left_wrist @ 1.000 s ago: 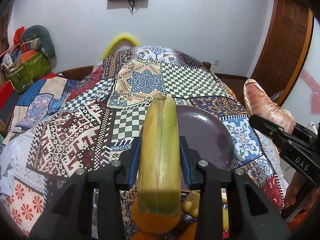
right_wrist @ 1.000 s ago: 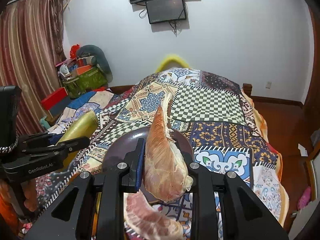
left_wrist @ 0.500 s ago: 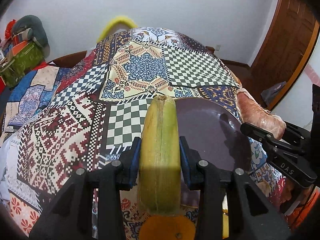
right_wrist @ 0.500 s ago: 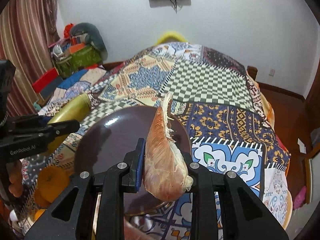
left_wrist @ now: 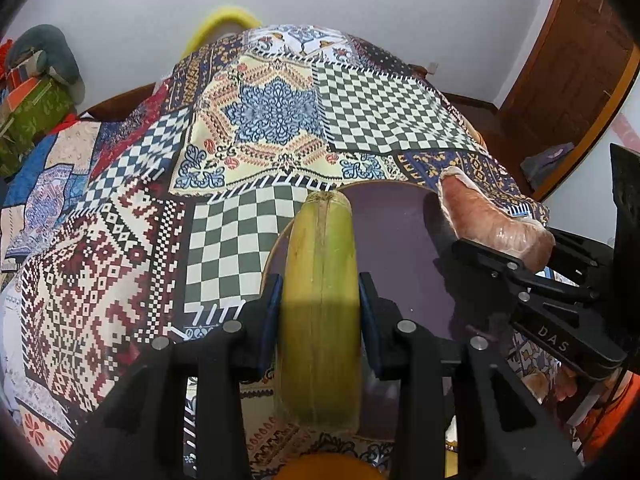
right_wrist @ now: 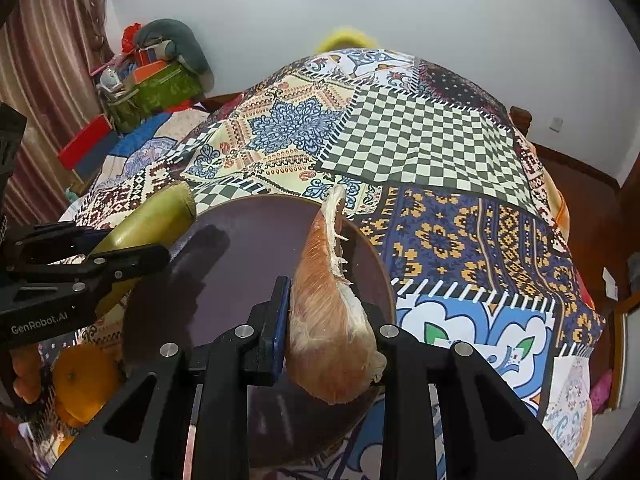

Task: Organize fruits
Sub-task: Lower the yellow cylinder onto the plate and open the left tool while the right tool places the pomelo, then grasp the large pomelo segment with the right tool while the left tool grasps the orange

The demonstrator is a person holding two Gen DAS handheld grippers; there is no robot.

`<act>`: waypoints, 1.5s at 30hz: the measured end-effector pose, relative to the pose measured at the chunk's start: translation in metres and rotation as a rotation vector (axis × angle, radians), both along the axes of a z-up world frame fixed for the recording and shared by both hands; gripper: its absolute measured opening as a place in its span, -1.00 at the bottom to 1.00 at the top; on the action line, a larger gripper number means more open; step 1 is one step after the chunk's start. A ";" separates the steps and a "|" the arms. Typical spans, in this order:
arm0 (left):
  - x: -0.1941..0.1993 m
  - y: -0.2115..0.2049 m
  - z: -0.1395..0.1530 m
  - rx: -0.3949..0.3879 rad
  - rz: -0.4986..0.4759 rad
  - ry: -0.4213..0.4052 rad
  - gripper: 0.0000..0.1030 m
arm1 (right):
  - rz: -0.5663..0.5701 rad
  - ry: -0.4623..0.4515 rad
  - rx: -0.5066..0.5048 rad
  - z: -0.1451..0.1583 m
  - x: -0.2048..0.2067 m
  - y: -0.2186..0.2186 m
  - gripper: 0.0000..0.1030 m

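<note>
Clamping tight, the left gripper (left_wrist: 320, 312) has its blue pads pressed on both sides of a yellow-green banana (left_wrist: 320, 300), which sticks out forward over the left rim of the plate (left_wrist: 400, 240). The right gripper (right_wrist: 328, 328) is closed on a pink pomelo wedge (right_wrist: 328, 312), pith fraying off its tip, held above the right half of that same dark purple plate. In the right wrist view the left tool's side reads "GenRobot.AI"; in the left wrist view the right tool's arm reads "DAS", with the rest cut off. Both fruits hang over the plate; whether either touches it, I can't tell. Down by the near edge sit oranges (right_wrist: 78, 368), just beside the plate on the left, and one orange top peeks in at the bottom of the left view. The plate rests on a quilt (left_wrist: 276, 120) of patchwork prints: green-and-white checks, maroon geometric blocks, a blue medallion on cream, navy with gold motifs. Beyond the quilt's far end a yellow curve (left_wrist: 224, 20) pokes up against the white wall (right_wrist: 440, 8). Far left, a green box (right_wrist: 160, 88) is piled with clutter beside a striped curtain (right_wrist: 40, 80). Far right, a wooden door (left_wrist: 568, 60). At the top of the wall, the bottom edge of a dark screen with dangling cables.
</note>
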State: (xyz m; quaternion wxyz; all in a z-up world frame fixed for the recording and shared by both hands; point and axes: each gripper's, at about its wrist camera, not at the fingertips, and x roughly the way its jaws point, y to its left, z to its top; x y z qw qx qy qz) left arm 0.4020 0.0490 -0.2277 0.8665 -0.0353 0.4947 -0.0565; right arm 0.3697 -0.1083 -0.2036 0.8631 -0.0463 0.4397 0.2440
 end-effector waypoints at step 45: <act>-0.136 0.007 0.067 0.004 0.049 -0.182 0.21 | 0.048 -0.102 0.044 0.051 -0.119 -0.023 -0.19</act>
